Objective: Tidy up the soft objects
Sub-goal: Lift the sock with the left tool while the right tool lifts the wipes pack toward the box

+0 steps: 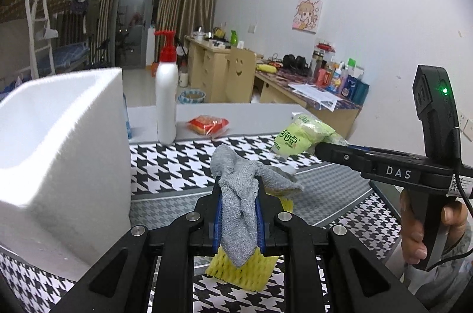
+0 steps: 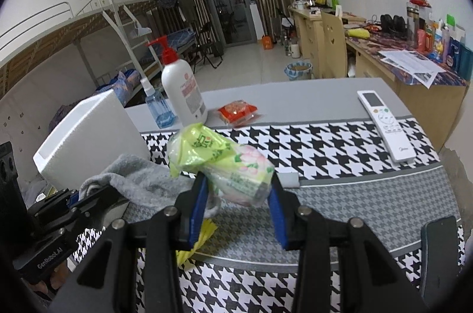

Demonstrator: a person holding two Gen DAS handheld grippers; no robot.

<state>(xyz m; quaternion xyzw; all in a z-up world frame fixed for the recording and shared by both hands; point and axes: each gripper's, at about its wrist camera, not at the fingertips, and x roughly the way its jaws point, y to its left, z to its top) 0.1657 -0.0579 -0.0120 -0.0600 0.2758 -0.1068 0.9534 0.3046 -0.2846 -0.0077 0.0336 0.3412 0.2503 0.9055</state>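
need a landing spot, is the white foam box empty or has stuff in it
Cannot tell. The white foam box shows bare inner walls near its rim, but neither view sees its bottom.

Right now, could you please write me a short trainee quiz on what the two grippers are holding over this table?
1. True or false: the left gripper is shut on the grey cloth.
2. What does the right gripper hold? A) the red snack packet B) the green tissue pack C) the white remote
3. Fill in: the white pump bottle has a ____ pump top.

Key
1. True: the cloth is pinched between the blue pads.
2. B: the pack sits between its pads, while the packet and the remote lie on the table.
3. Red.
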